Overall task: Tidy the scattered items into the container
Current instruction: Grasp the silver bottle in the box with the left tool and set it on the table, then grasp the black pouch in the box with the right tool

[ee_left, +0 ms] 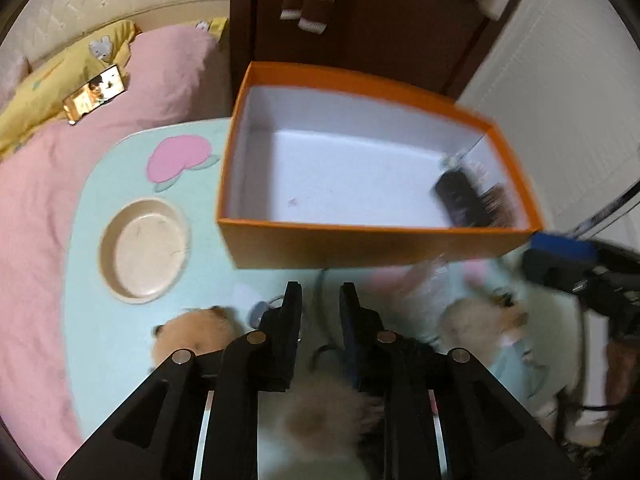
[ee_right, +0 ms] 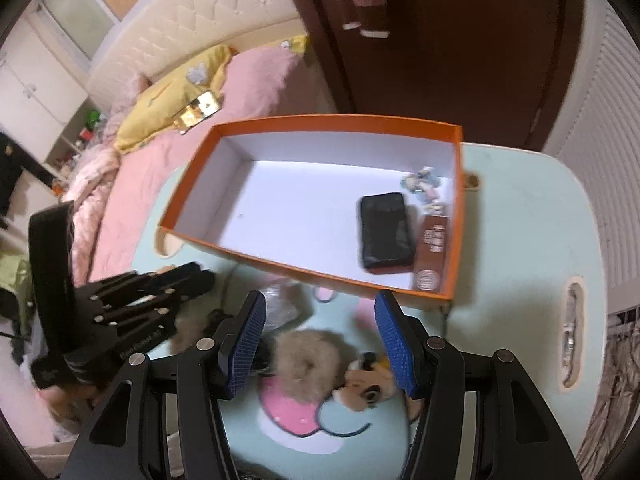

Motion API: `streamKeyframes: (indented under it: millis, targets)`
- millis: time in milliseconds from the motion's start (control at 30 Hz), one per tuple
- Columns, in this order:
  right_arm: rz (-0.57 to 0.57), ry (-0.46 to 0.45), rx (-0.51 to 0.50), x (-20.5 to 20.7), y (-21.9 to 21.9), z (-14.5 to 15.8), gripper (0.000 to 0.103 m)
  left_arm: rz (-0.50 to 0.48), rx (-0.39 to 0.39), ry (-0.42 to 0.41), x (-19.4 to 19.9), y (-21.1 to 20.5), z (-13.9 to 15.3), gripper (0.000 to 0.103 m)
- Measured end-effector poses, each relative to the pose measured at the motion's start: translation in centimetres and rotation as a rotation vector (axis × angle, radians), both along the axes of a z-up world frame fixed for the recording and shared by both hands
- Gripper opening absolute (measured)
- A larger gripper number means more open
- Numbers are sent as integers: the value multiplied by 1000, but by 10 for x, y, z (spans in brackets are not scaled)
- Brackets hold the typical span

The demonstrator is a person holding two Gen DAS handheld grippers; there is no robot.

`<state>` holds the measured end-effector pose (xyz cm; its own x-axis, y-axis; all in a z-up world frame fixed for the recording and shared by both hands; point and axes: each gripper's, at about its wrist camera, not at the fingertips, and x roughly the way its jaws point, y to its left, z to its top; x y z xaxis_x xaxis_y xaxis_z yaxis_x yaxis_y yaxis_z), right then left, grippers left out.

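Likely light and squashy, the tan furry plush toy (ee_right: 320,364) on the mint counter (ee_right: 520,240) suits a mid-body pinch between the half-open, empty right tongs (ee_right: 322,344), while the left tongs (ee_left: 320,300) stand narrowly parted, holding nothing.

Orange box (ee_right: 192,184): matt cardboard outside, smooth white paper lining; inside it a glossy black case (ee_right: 386,232) and a brown printed carton (ee_right: 432,252). Worktop (ee_right: 520,240): smooth pale-green plastic with a slight sheen, printed pink shapes, a matt beige recessed dish (ee_left: 146,250). Plush toy (ee_right: 320,364): fuzzy tan pile; right gripper (ee_right: 322,344): matt black plastic, silvery metal pins, blue ribbed rubber on the fingers (ee_right: 394,344); bed cover (ee_left: 36,208): soft pink cloth.
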<state>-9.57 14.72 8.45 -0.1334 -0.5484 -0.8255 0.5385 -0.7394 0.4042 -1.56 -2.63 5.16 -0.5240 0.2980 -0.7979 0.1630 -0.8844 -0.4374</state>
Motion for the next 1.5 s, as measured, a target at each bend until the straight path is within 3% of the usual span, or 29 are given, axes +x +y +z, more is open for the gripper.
streamKeyframes:
  millis: [33, 67, 100, 167, 267, 433, 600, 700, 867, 1133, 1267, 1500]
  targets:
    - [30, -45, -47, -1, -2, 2, 56, -5, 43, 38, 4, -1, 1, 35]
    - [63, -89, -100, -3, -5, 4, 56, -6, 60, 59, 7, -1, 1, 59]
    - [84, -106, -130, -4, -6, 8, 56, 3, 62, 89, 11, -2, 4, 72]
    - [97, -62, -104, -8, -9, 19, 56, 39, 42, 164, 21, -6, 10, 72]
    - [51, 58, 38, -25, -9, 30, 56, 76, 28, 234, 32, -13, 16, 72]
    - [-35, 86, 183, -63, -4, 21, 56, 155, 38, 303, 44, -29, 21, 72]
    - [-8, -48, 185, -84, -4, 3, 56, 164, 38, 310, 48, -32, 18, 72]
    - [22, -76, 227, -90, -14, -3, 56, 159, 38, 311, 50, -34, 16, 72]
    - [99, -34, 315, -88, -42, -10, 56, 163, 32, 316, 52, -36, 16, 72]
    - [207, -32, 482, -90, -72, -50, 54, 171, 14, 318, 58, -41, 17, 72]
    - [213, 98, 563, -83, -76, -56, 39, 185, 21, 304, 61, -44, 13, 72]
    - [175, 106, 446, -83, -60, -44, 38, 182, 14, 299, 63, -46, 11, 72]
